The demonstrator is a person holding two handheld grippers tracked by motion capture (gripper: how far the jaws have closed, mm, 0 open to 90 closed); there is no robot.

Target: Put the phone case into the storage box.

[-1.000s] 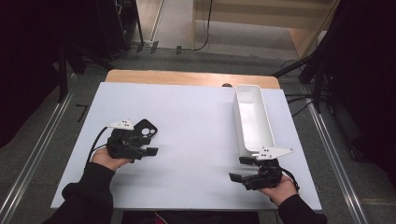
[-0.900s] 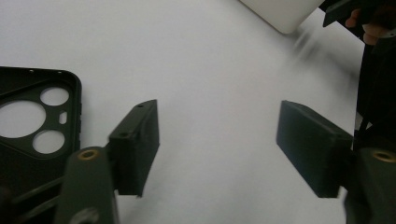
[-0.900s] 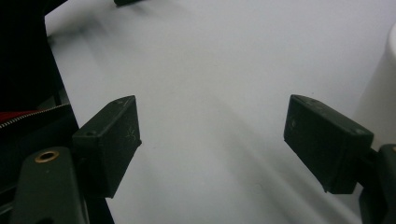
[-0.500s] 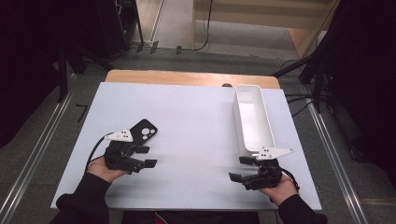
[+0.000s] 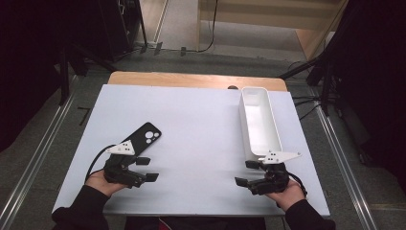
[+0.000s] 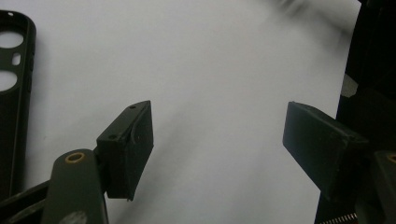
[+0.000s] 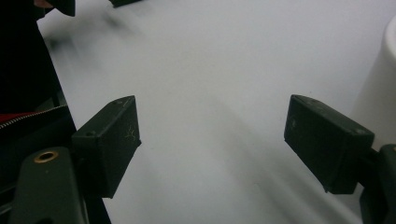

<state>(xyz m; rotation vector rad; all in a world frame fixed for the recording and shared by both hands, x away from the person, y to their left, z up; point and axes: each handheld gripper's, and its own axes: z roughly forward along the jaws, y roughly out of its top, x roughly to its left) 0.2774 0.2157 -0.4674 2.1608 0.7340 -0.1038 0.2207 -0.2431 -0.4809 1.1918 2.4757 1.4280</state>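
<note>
**Phone case free on the sheet, both grippers empty**

Black phone case (image 5: 141, 139) lies flat on the white table sheet (image 5: 191, 124), left of centre, camera cut-outs at its far end; long axis runs diagonally, far end to the right; nothing grips it. Left gripper (image 5: 146, 169) sits just near-side of the case, apart from it, held low over the sheet by the person's left hand (image 5: 103, 181); its jaws have just been opening and stand wide, with only bare sheet between them. In the left gripper view the left gripper (image 6: 219, 140) shows both pads clear of everything; the case (image 6: 16, 88) lies along the left edge of that view, outside the jaws.

Right gripper (image 5: 246, 173) rests at the near right of the sheet, in the right hand (image 5: 289, 194); jaws wide, nothing between them, confirmed in the right gripper view (image 7: 212, 140). White bin (image 5: 258, 122) stands lengthwise along the right side of the sheet; its near end is just beyond the right gripper; its wall (image 7: 378, 102) shows at the right edge of the right gripper view. Case and bin lie well apart.
</note>
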